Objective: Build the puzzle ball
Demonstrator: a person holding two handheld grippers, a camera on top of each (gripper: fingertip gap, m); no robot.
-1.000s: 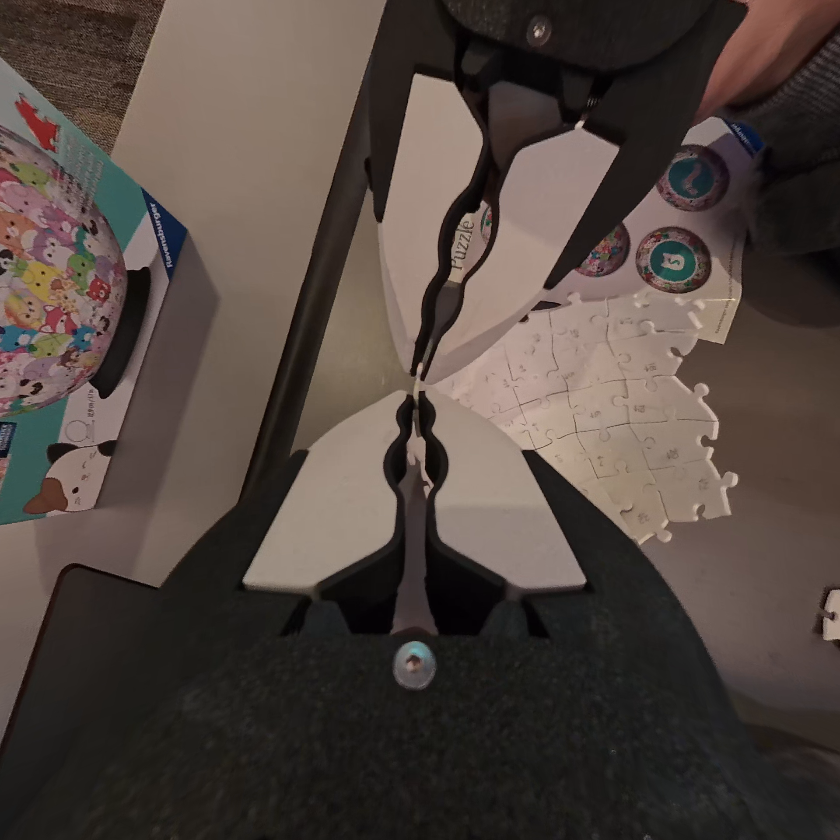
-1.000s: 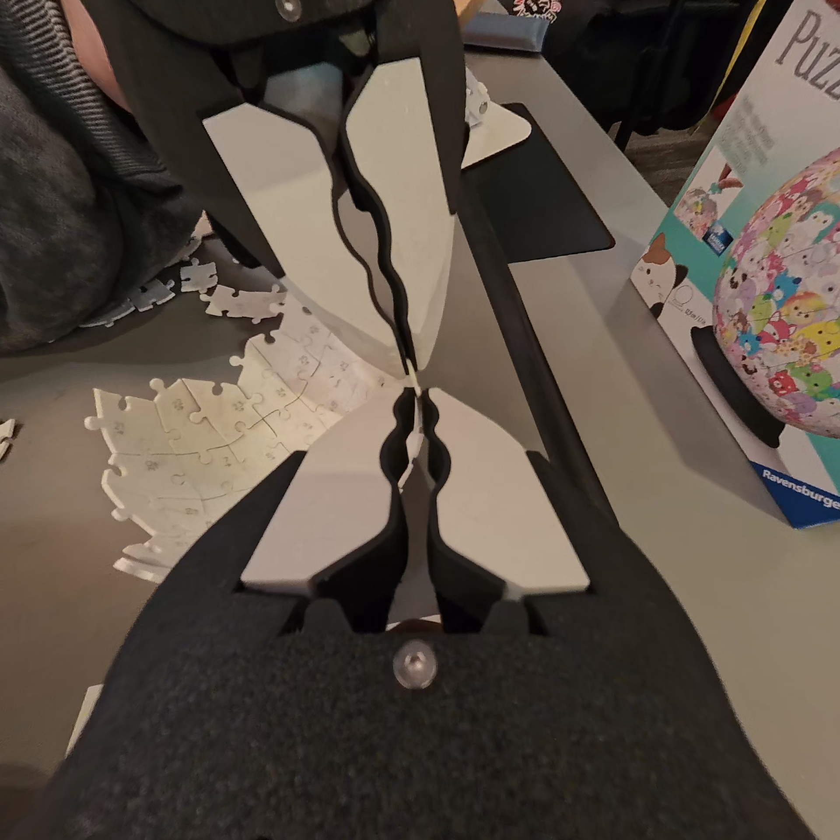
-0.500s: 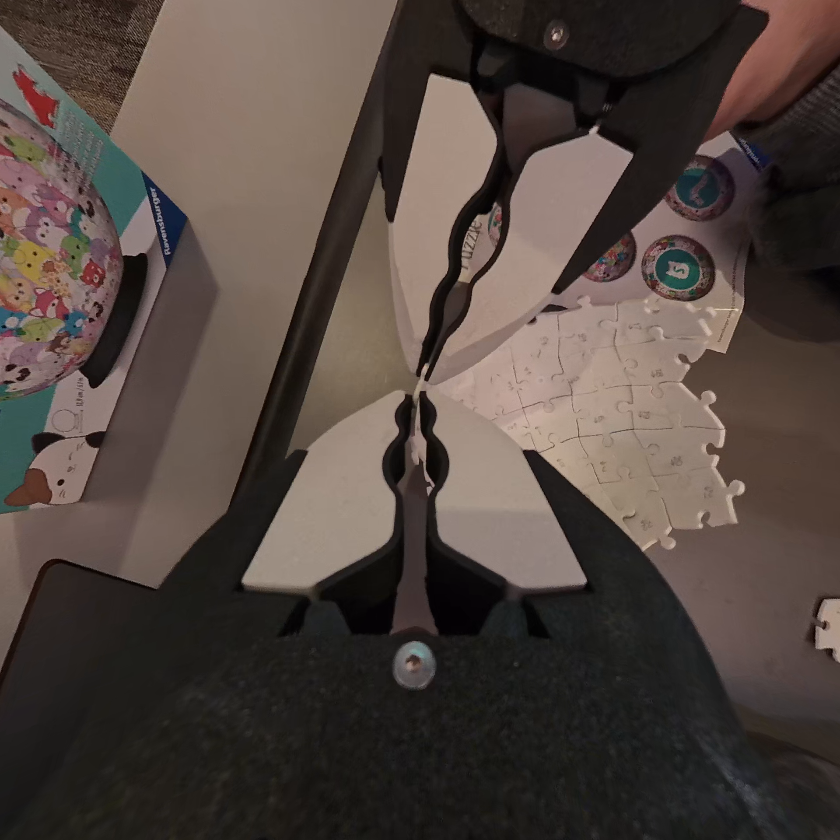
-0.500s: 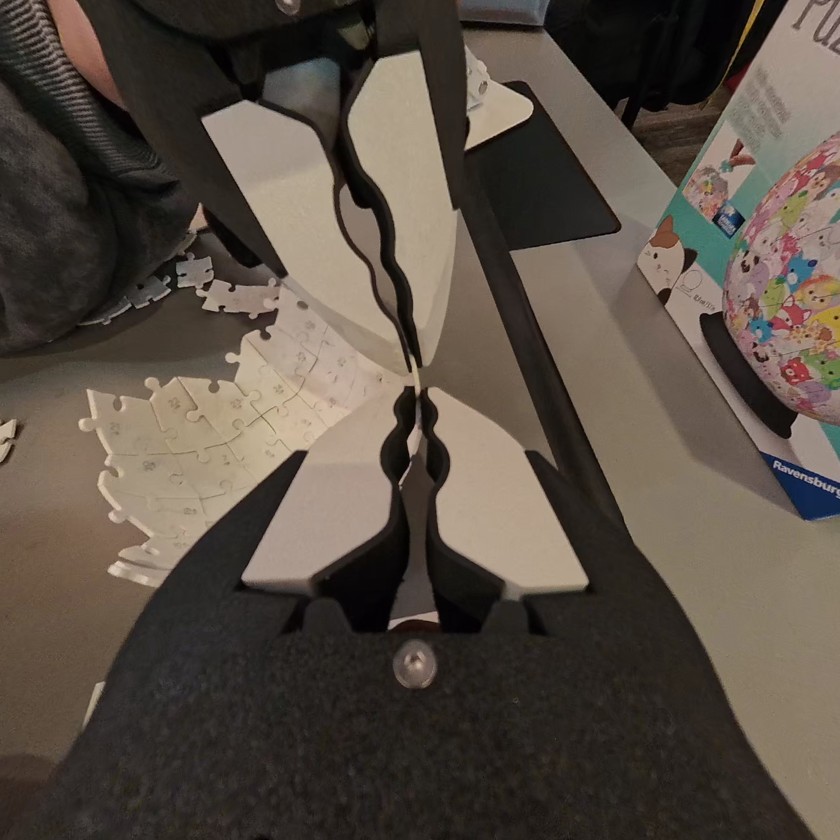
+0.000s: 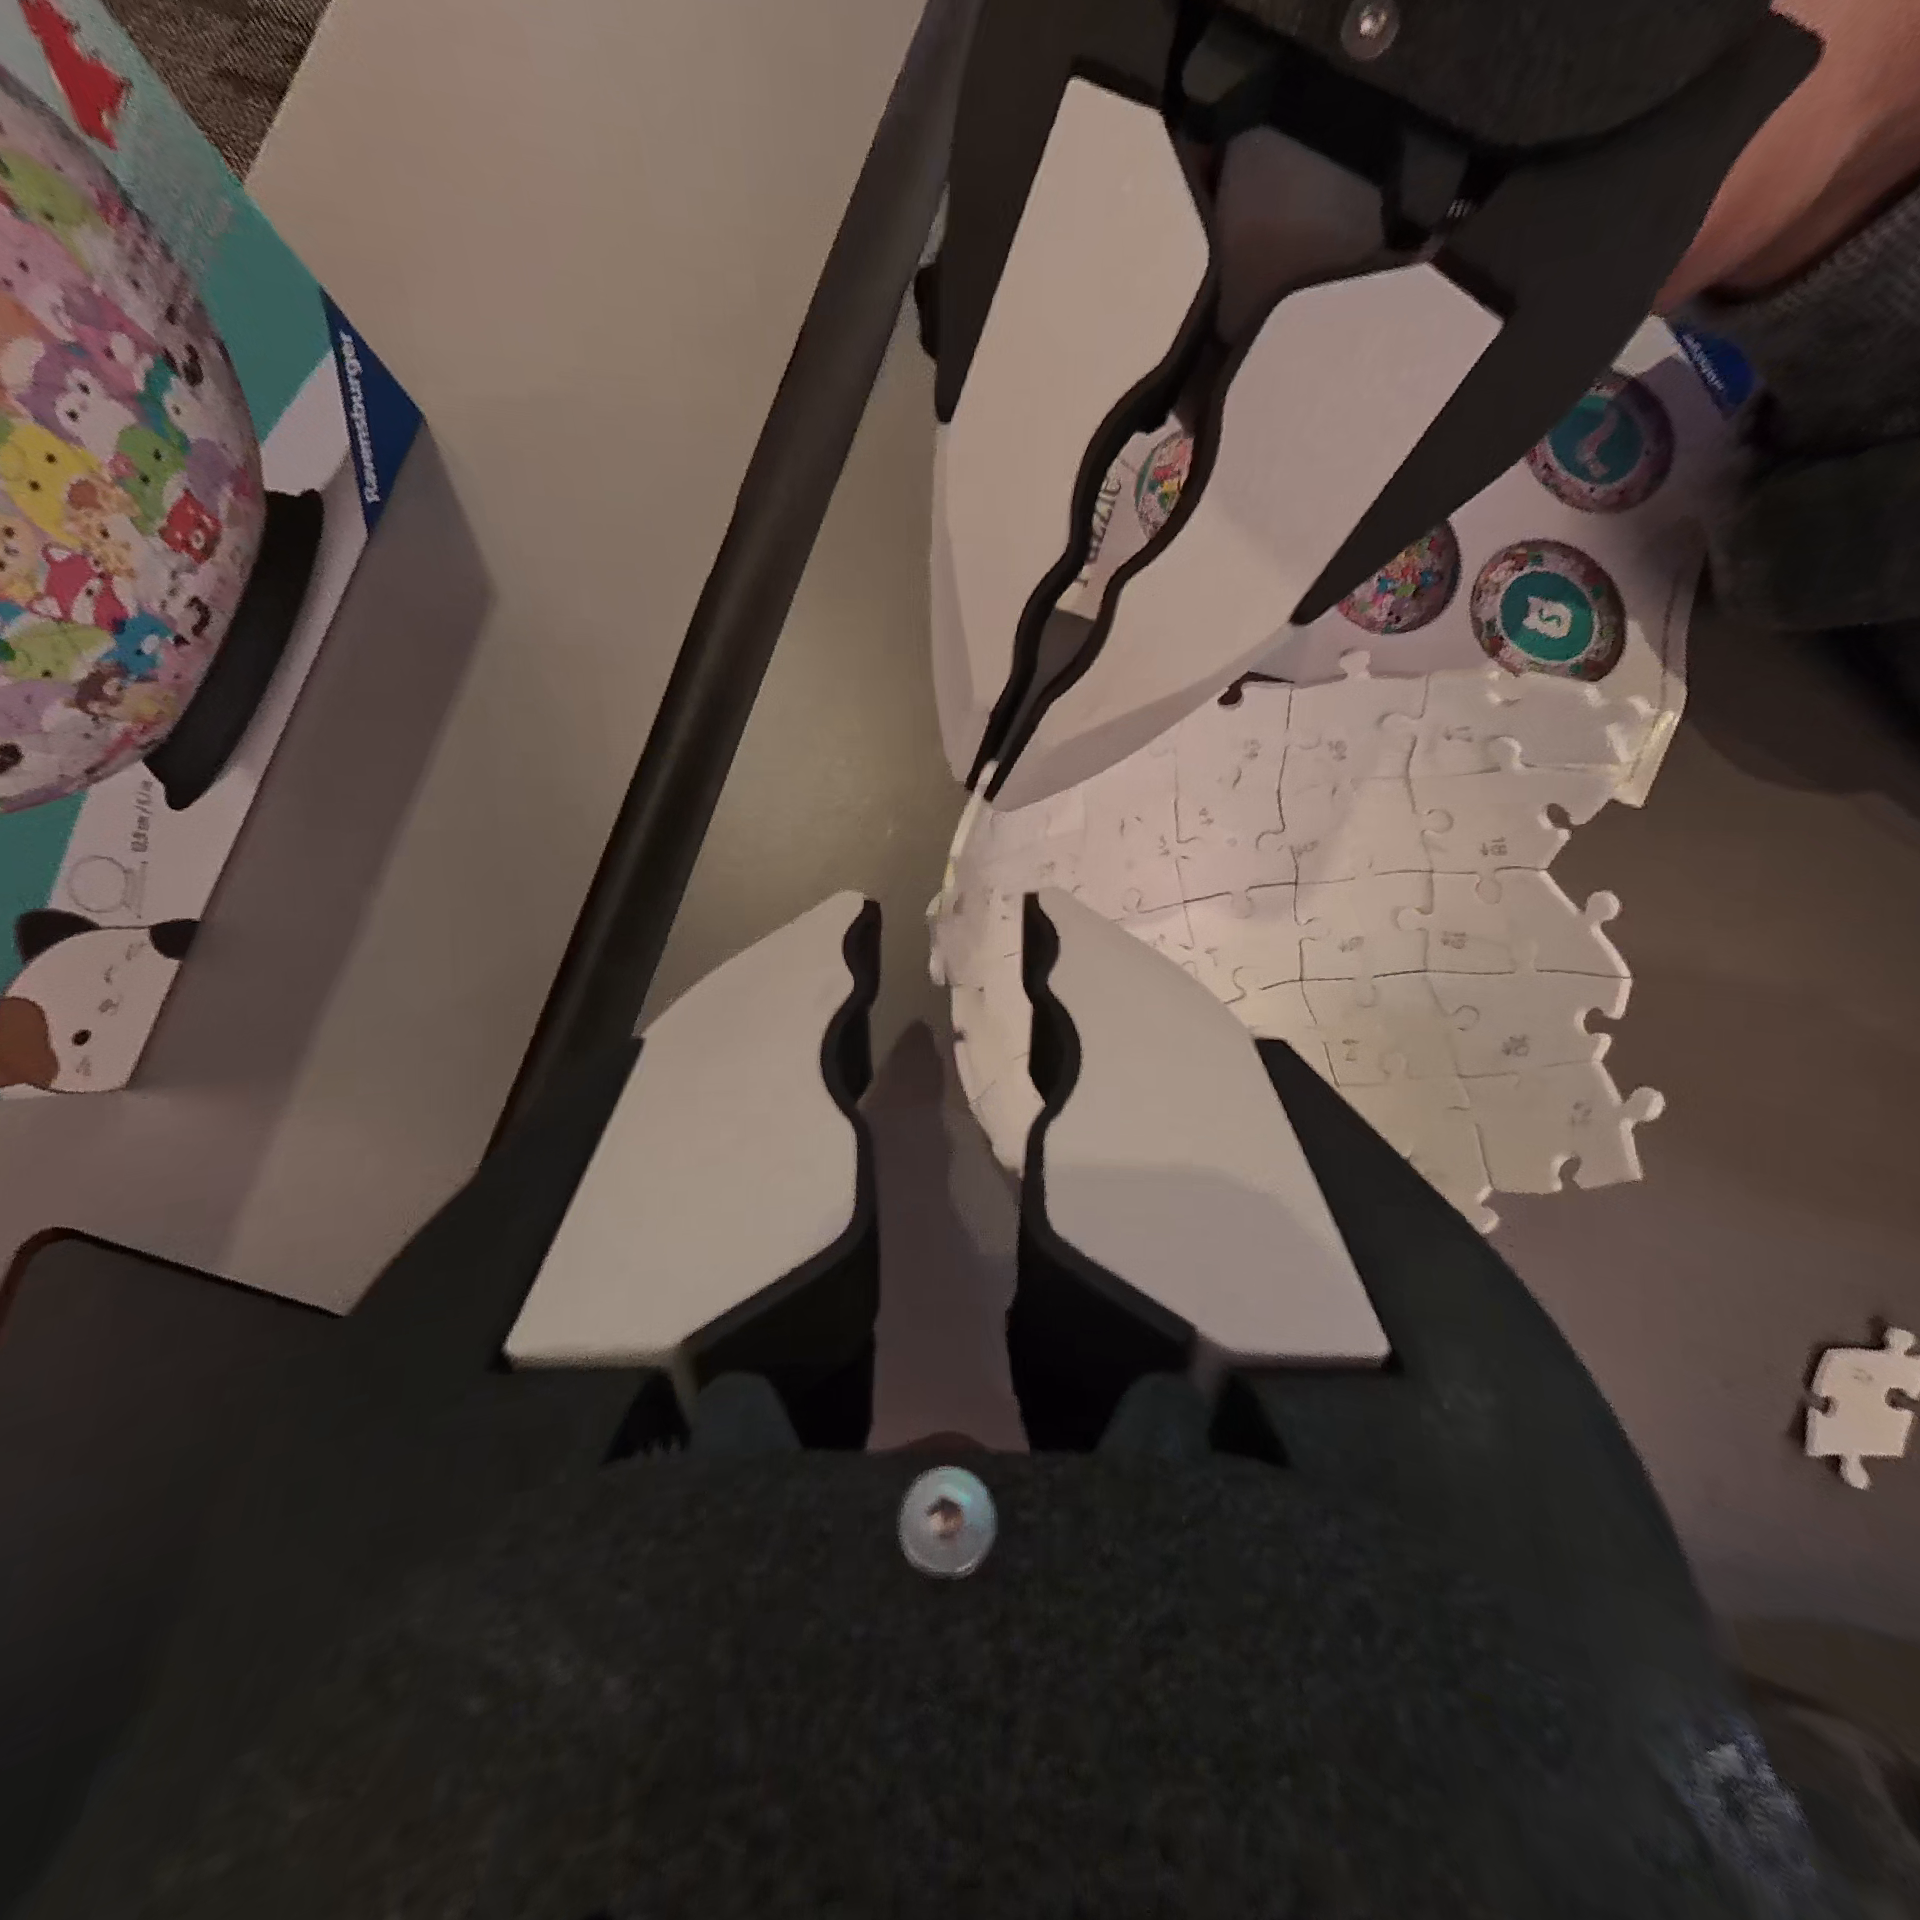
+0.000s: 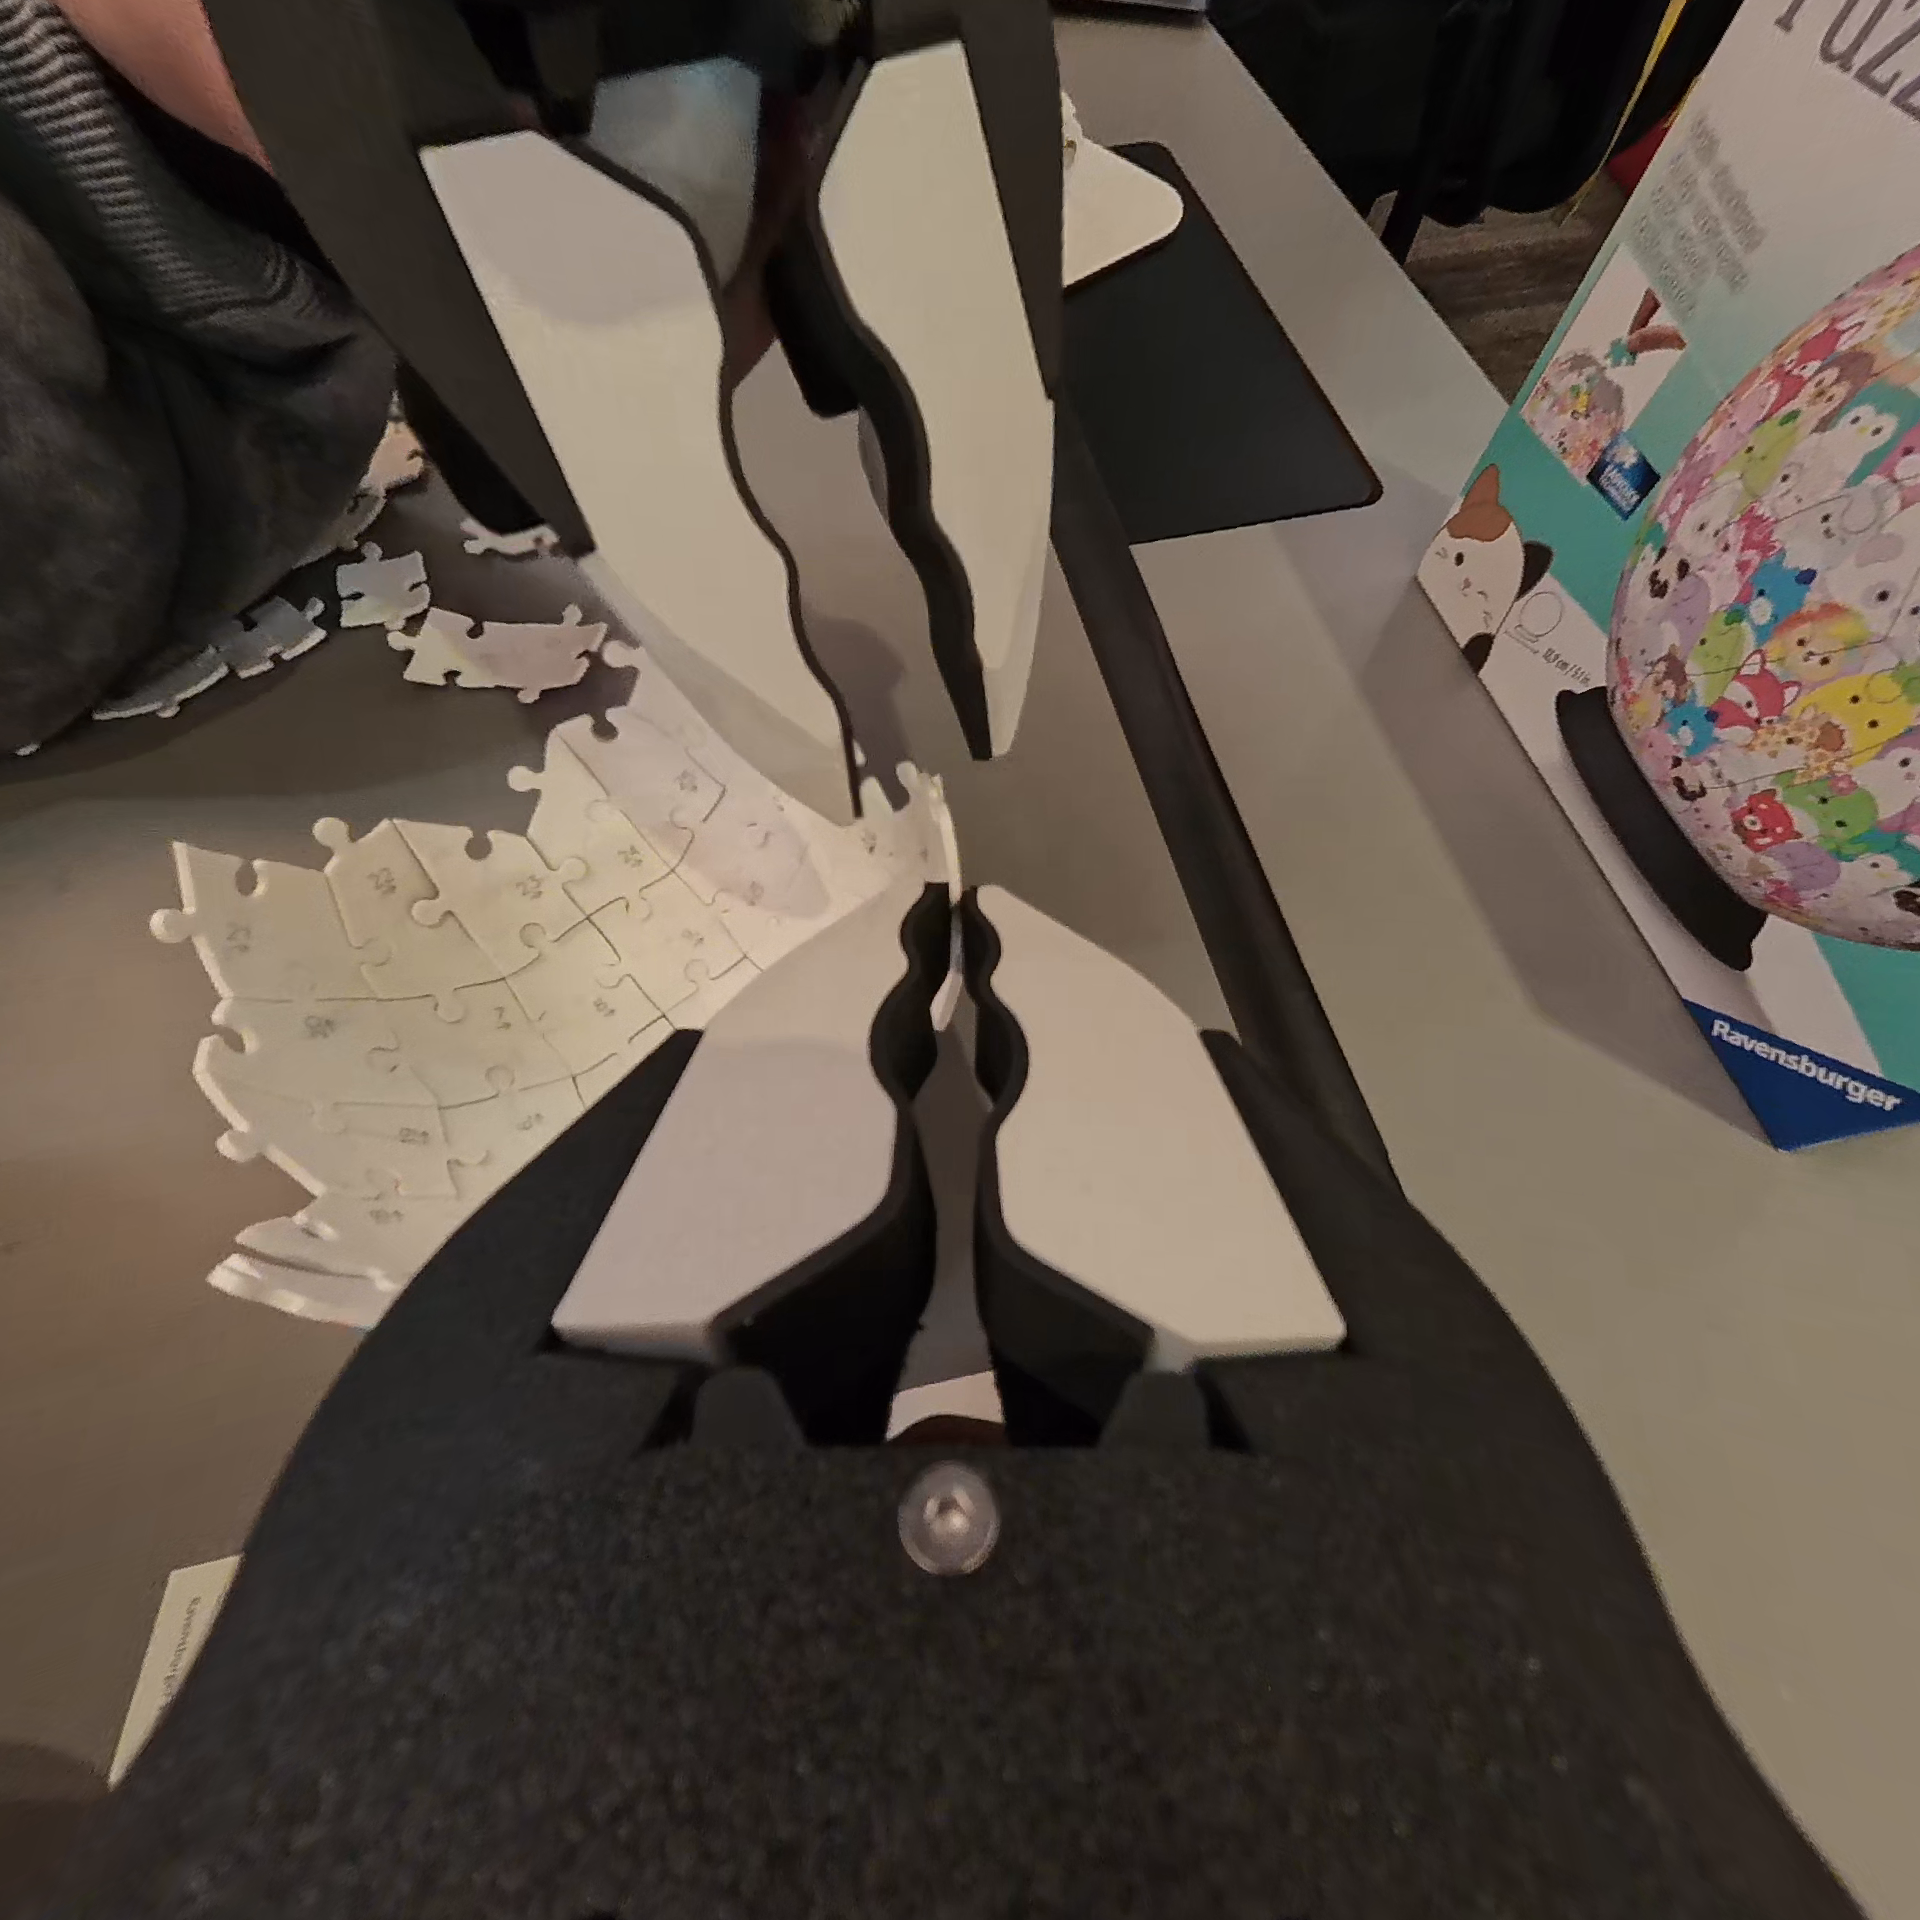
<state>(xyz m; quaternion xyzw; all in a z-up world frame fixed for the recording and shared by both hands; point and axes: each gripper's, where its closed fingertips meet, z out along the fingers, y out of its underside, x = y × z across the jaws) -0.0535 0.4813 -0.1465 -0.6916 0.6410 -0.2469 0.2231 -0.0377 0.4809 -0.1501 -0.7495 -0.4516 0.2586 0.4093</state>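
The assembled puzzle section (image 5: 1403, 935) is a curved sheet of joined white pieces, printed side down, resting on the table. It also shows in the right wrist view (image 6: 468, 987). My right gripper (image 6: 956, 899) is shut on the raised edge of this section. In the left wrist view it reaches in from the top (image 5: 987, 790), pinching that same edge. My left gripper (image 5: 951, 914) is open, its fingers on either side of the section's edge without touching it. In the right wrist view it comes from the top (image 6: 920, 774), jaws apart.
The puzzle box (image 5: 156, 520) stands on the table, also seen at the right of the right wrist view (image 6: 1714, 727). Loose pieces lie nearby (image 5: 1860, 1392) (image 6: 499, 644). An instruction sheet (image 5: 1538, 582) lies under the section. A black mat (image 6: 1195, 364) and a person's sleeve (image 6: 125, 416) are close. Only a small space, under 4 cm, lies between the two pairs of fingers.
My left gripper has opened and let go of the puzzle section's edge. My right gripper stays shut on it.
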